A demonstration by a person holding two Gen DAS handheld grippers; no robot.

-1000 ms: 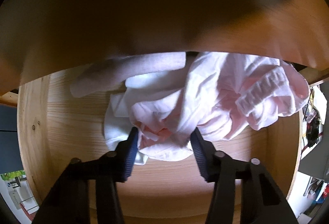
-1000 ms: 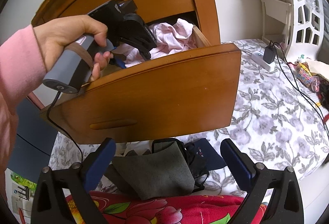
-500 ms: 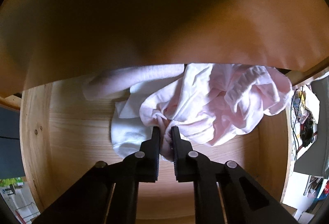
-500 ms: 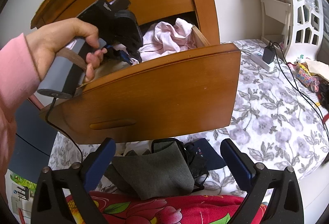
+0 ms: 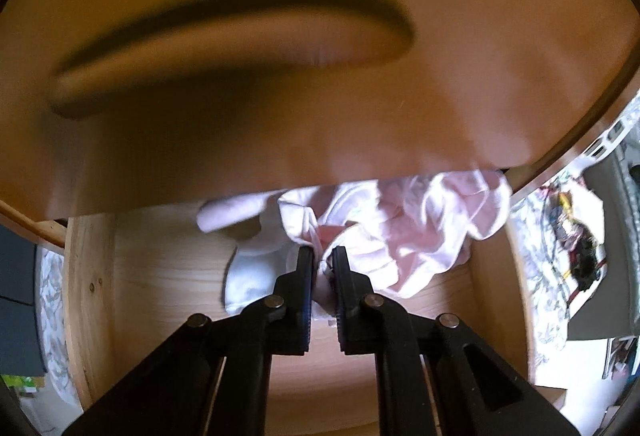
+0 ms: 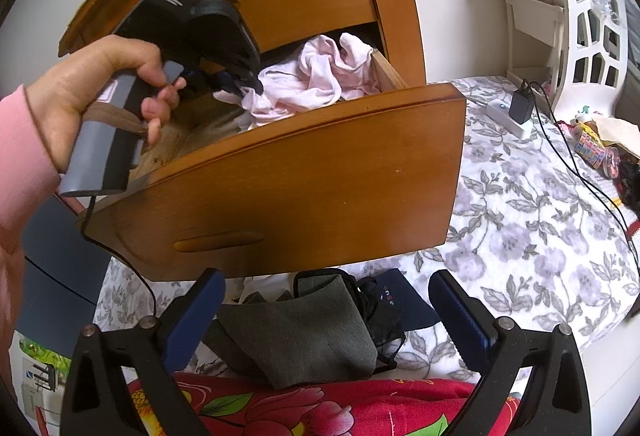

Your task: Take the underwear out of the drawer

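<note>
A crumpled pale pink underwear [image 5: 404, 236] lies in the open wooden drawer [image 5: 160, 276], beside white cloth [image 5: 252, 276]. My left gripper [image 5: 322, 256] is shut on a fold of the pink underwear and holds it a little above the drawer floor. From the right wrist view, a hand holds the left gripper [image 6: 250, 84] over the drawer [image 6: 320, 172], with the pink underwear [image 6: 320, 76] bunched at its tips. My right gripper [image 6: 326, 292] stands open below the drawer front, with nothing between its fingers.
Grey and dark garments [image 6: 312, 328] lie on the flowered bedspread [image 6: 540, 236] under the drawer. A red flowered cloth [image 6: 320, 408] is nearest. A charger and cable [image 6: 520, 104] lie on the bed. A white shelf [image 6: 580, 16] stands at the right.
The left gripper's jaws closed on the pink underwear, then rose and tilted, pulling the fabric up. The right gripper stayed still.
</note>
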